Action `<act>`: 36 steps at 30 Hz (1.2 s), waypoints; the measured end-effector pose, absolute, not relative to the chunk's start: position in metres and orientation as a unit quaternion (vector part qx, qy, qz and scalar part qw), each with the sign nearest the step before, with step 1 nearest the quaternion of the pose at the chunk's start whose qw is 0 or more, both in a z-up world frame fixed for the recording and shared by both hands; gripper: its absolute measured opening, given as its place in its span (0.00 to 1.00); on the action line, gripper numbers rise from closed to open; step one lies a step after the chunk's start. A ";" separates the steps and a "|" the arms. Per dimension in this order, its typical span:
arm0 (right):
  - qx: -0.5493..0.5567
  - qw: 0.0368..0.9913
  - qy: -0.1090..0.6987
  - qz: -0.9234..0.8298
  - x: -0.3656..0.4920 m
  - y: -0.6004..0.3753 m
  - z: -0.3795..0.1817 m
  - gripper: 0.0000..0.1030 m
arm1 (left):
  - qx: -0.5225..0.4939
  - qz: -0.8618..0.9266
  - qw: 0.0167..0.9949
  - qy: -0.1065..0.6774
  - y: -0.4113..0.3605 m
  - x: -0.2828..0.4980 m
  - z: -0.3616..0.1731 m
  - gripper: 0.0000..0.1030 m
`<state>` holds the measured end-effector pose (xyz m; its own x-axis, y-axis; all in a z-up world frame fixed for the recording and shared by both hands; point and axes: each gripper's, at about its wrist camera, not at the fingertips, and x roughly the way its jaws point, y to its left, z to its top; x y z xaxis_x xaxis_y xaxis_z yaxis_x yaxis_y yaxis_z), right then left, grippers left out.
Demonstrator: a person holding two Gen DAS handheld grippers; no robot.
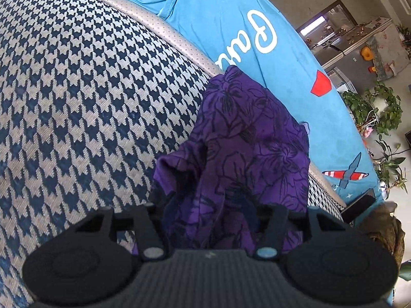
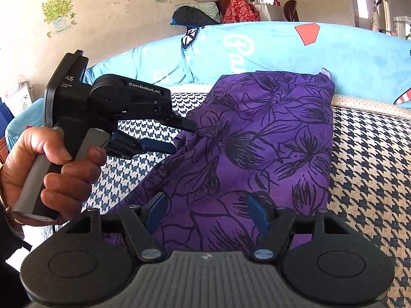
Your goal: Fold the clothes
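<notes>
While both grippers point down at it, garment: a purple garment [image 2: 257, 138] with black flower outlines lies folded on the houndstooth cushion [image 2: 372, 169], its far edge against the blue cover [image 2: 282, 48] behind.
Left gripper [image 2: 179, 136]: a hand [image 2: 48, 169] holds its grip; seen from the right wrist, its jaws stand partly apart at the garment's left edge, one finger above the cloth's rim and one below, with a visible gap, so nothing is pinched.
Left wrist view: the fingertips are hidden under bunched purple cloth lying just ahead of the jaws, so contact cannot be told there.
Right gripper [image 2: 208, 213]: jaws wide apart, the blue pads [image 2: 257, 211] either side of the garment's near edge; cloth lies between them, not squeezed.
Beyond the jaws: houseplants [image 1: 372, 113] past the blue cover; flower stickers [image 2: 59, 12] on the wall.
</notes>
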<state>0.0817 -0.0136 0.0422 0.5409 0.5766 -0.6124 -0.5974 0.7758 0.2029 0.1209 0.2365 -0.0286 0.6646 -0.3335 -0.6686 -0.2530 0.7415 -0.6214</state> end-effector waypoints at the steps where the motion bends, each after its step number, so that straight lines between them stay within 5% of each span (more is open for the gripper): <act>1: -0.014 0.878 0.344 0.334 0.082 -0.014 0.042 0.67 | -0.359 -0.023 0.838 0.411 0.235 0.122 -0.030 0.50; 4: -0.015 0.879 0.342 0.333 0.082 -0.015 0.042 0.67 | -0.358 -0.016 0.836 0.415 0.231 0.124 -0.032 0.46; 6: -0.018 0.879 0.341 0.333 0.081 -0.014 0.043 0.67 | -0.347 -0.013 0.840 0.417 0.227 0.125 -0.032 0.28; 11: -0.021 0.880 0.339 0.332 0.080 -0.014 0.043 0.67 | -0.286 0.012 0.865 0.411 0.210 0.124 -0.026 0.09; 21: -0.015 0.881 0.338 0.331 0.081 -0.019 0.045 0.67 | -0.194 0.135 0.882 0.407 0.222 0.121 -0.026 0.07; 29: -0.017 0.872 0.335 0.355 0.075 -0.011 0.043 0.67 | -0.267 0.136 0.871 0.390 0.262 0.111 -0.027 0.08; 34: -0.057 0.872 0.306 0.378 0.063 0.006 0.041 0.67 | -0.252 0.111 0.883 0.380 0.254 0.107 -0.012 0.21; 36: -0.079 0.872 0.293 0.383 0.059 0.015 0.038 0.66 | -0.231 0.105 0.892 0.374 0.248 0.107 -0.004 0.35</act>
<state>0.0591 0.0150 0.0385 0.5348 0.6230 -0.5709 -0.7150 0.6937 0.0871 0.1066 0.2475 -0.0037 0.6985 0.0148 -0.7154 -0.3603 0.8711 -0.3338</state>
